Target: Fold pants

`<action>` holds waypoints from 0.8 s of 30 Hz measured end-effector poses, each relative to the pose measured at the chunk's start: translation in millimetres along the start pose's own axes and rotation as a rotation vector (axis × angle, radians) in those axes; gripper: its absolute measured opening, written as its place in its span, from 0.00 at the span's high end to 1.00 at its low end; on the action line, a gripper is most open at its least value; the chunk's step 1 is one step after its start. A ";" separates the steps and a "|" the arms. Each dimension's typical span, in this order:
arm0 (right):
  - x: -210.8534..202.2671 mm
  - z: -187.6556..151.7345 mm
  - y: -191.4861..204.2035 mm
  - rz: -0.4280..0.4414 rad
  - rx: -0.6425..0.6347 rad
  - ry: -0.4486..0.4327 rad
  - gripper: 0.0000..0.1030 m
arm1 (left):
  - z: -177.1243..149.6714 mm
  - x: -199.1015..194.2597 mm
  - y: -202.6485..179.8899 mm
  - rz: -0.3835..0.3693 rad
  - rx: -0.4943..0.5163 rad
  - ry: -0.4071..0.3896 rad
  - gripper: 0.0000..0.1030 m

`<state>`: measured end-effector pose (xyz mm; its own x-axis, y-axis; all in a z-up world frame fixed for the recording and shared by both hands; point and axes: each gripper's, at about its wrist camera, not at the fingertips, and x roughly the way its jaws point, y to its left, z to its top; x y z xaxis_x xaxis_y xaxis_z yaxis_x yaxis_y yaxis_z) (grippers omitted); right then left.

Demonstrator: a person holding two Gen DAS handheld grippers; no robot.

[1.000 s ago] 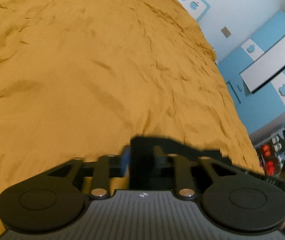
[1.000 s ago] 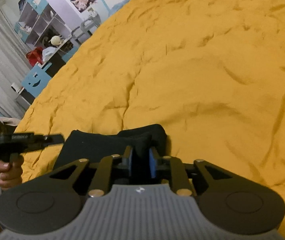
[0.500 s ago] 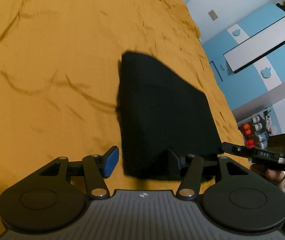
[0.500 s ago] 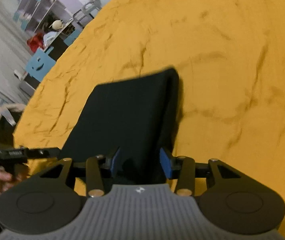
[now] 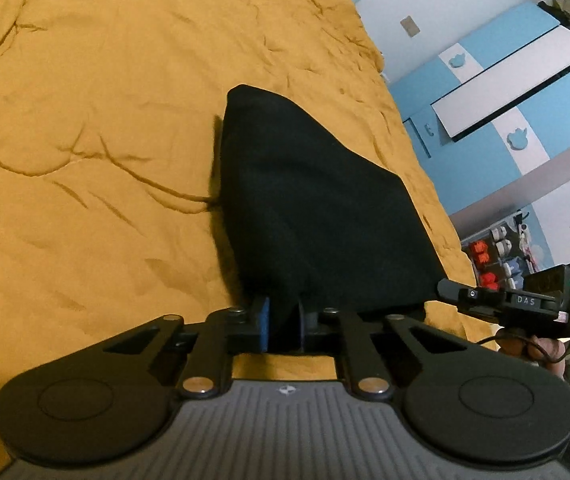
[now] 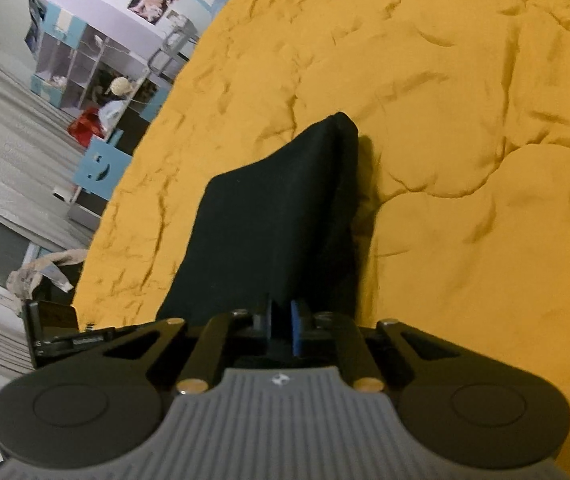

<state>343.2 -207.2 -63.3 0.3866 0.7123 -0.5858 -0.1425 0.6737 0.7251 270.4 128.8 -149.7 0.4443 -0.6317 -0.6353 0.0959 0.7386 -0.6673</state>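
The black pants (image 5: 309,208) lie folded into a compact panel on the yellow bedcover (image 5: 85,120). My left gripper (image 5: 283,326) is shut on the near edge of the pants, at its left corner. My right gripper (image 6: 283,326) is shut on the same near edge of the pants (image 6: 269,224), toward its right corner. The cloth stretches away from both grippers to a far fold. The right gripper also shows in the left wrist view (image 5: 517,304), and the left gripper shows in the right wrist view (image 6: 69,338).
The bedcover (image 6: 465,160) is wrinkled and spreads wide beyond the pants. A blue and white wardrobe (image 5: 517,92) stands past the bed's right edge. Shelves with clutter (image 6: 97,80) and a blue chair (image 6: 99,168) stand past the left edge.
Half a second ago both grippers were open over the near edge of the pants. Now both have closed on that edge, and the near edge is lifted slightly.
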 end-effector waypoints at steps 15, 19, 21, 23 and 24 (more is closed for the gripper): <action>-15.5 26.0 13.1 -0.118 -0.122 -0.015 0.79 | 55.4 -24.7 21.8 0.047 -0.011 -0.065 0.40; -11.1 27.4 45.3 -0.118 -0.239 -0.060 0.79 | 98.7 0.0 23.7 0.023 -0.013 -0.069 0.35; 7.2 16.4 69.5 -0.124 -0.325 -0.055 0.78 | 116.6 23.6 27.8 0.030 -0.025 -0.028 0.35; 34.8 -6.3 99.2 -0.170 -0.470 -0.049 0.77 | 126.9 44.5 32.1 0.038 -0.054 0.024 0.35; 48.9 -19.9 112.5 -0.198 -0.552 -0.049 0.75 | 130.9 56.1 35.7 0.024 -0.077 0.054 0.35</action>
<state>327.9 -92.6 -17.6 0.4936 0.5617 -0.6639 -0.5118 0.8049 0.3005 415.4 150.6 -158.2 0.3970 -0.6275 -0.6697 0.0165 0.7345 -0.6784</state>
